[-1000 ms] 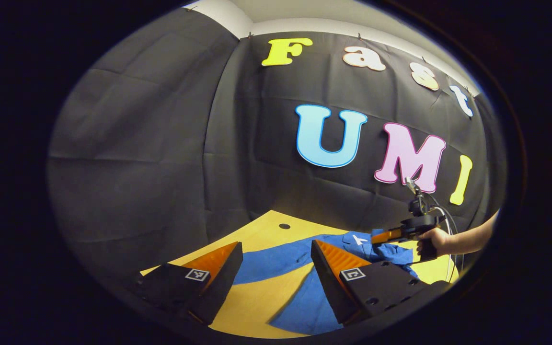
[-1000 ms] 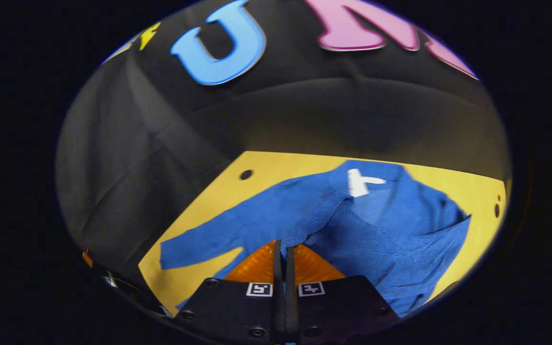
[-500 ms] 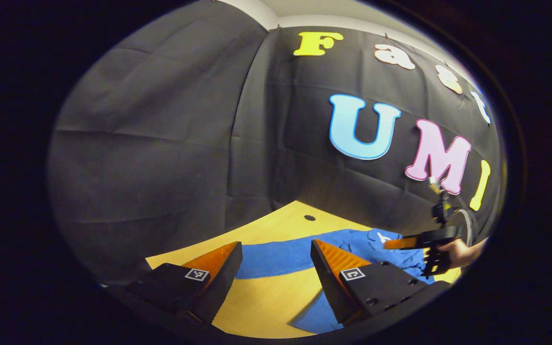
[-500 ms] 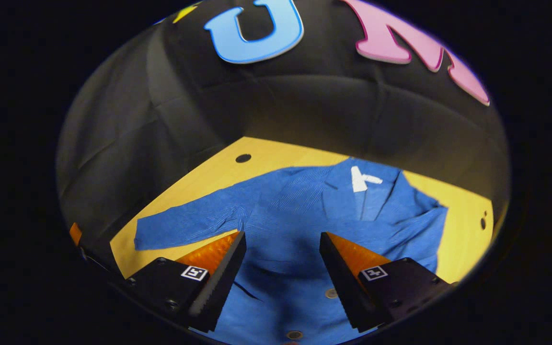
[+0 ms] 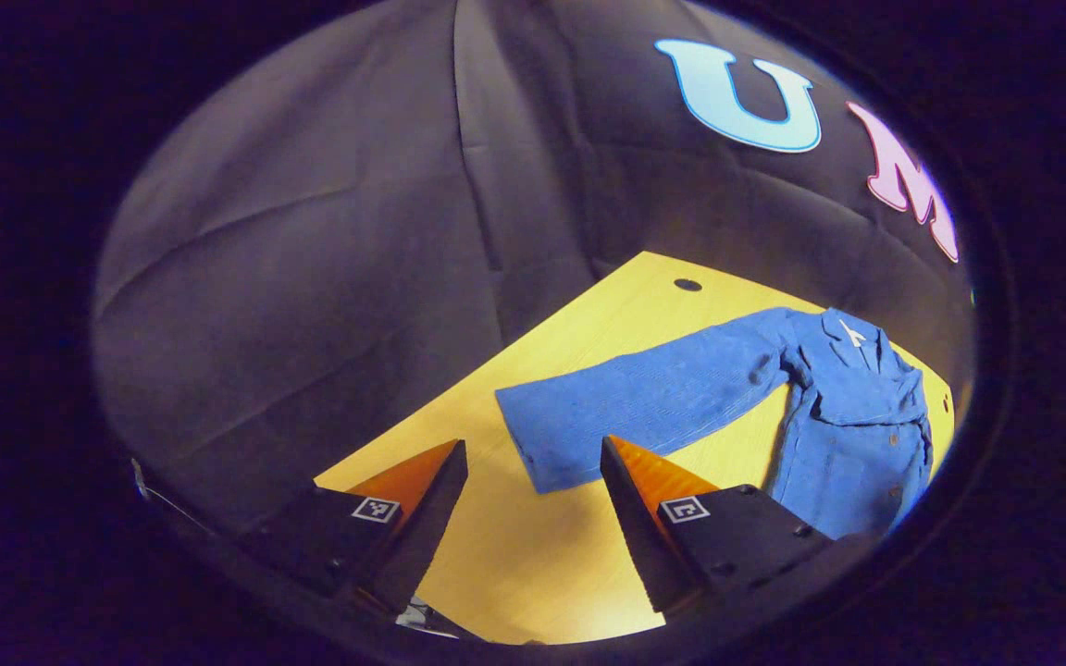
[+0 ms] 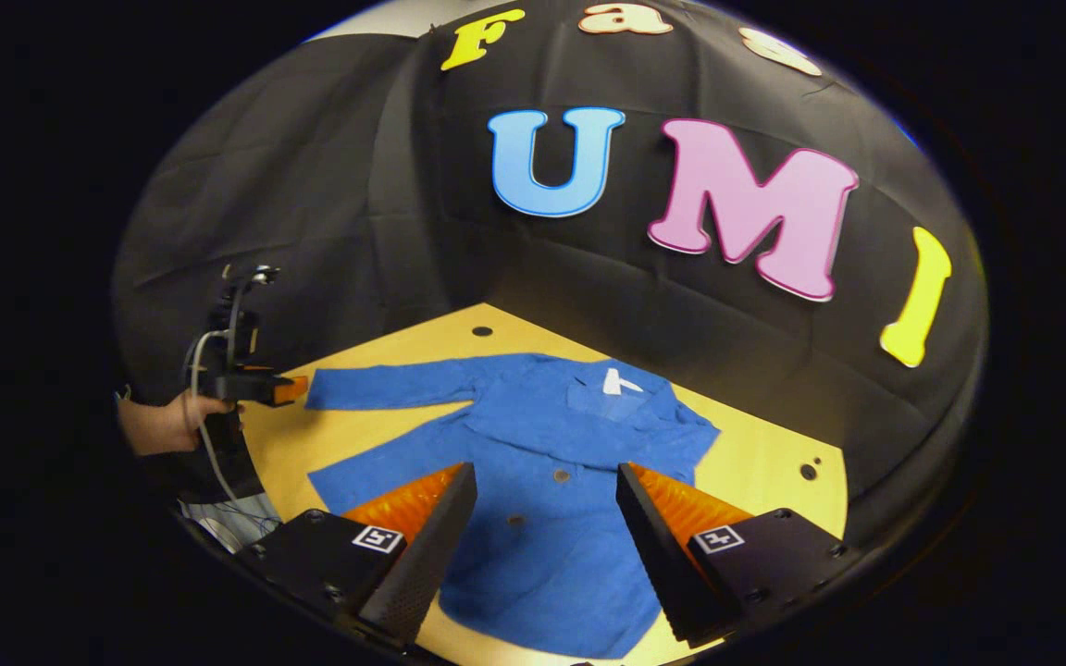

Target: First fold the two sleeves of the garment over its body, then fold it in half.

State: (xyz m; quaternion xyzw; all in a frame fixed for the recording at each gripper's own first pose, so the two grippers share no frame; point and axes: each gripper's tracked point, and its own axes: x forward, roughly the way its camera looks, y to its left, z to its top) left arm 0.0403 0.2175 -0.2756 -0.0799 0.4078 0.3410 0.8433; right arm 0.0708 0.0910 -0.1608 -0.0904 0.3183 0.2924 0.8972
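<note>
Currently, blue jacket (image 5: 829, 416) flat on my desk (image 5: 514, 555): its outstretched sleeve (image 5: 653, 398) runs lengthwise toward my left hand-held gripper (image 5: 533, 504), fingers apart, cuff just ahead; right hand-held gripper (image 6: 542, 536), also apart, hangs over the body.

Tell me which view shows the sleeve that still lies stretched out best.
The left gripper view: the sleeve runs whole from shoulder to cuff, just beyond the open left gripper. The right gripper view shows it farther off and foreshortened, cuff beside the other gripper.

Garment (image 6: 551, 481) hem behind right gripper's (image 6: 547, 546) jaws
</note>
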